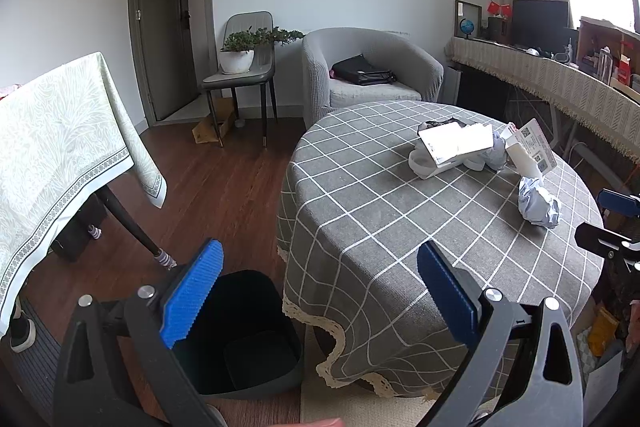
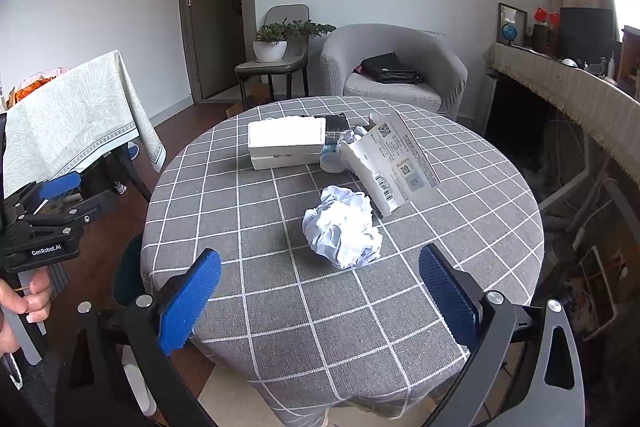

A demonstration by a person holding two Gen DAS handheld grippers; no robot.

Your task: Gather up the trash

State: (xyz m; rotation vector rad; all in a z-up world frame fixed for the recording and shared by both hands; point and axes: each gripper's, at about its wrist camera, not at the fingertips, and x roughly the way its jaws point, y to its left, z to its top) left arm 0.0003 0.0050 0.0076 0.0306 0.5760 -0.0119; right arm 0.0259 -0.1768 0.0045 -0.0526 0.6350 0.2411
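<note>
A crumpled white paper ball (image 2: 343, 227) lies on the round grey checked table (image 2: 280, 307); it also shows in the left wrist view (image 1: 538, 205). Behind it lie a torn white carton with barcodes (image 2: 394, 163), a white box (image 2: 286, 143) and a smaller crumpled paper (image 2: 352, 138). My right gripper (image 2: 320, 297) is open and empty, just short of the paper ball. My left gripper (image 1: 320, 293) is open and empty, held over the table's left edge above a black bin (image 1: 244, 331) on the floor.
A table with a pale green cloth (image 1: 60, 147) stands to the left. A grey armchair (image 2: 394, 67) with a black bag and a chair with a potted plant (image 2: 276, 45) stand behind. A cloth-covered sideboard (image 2: 568, 87) runs along the right.
</note>
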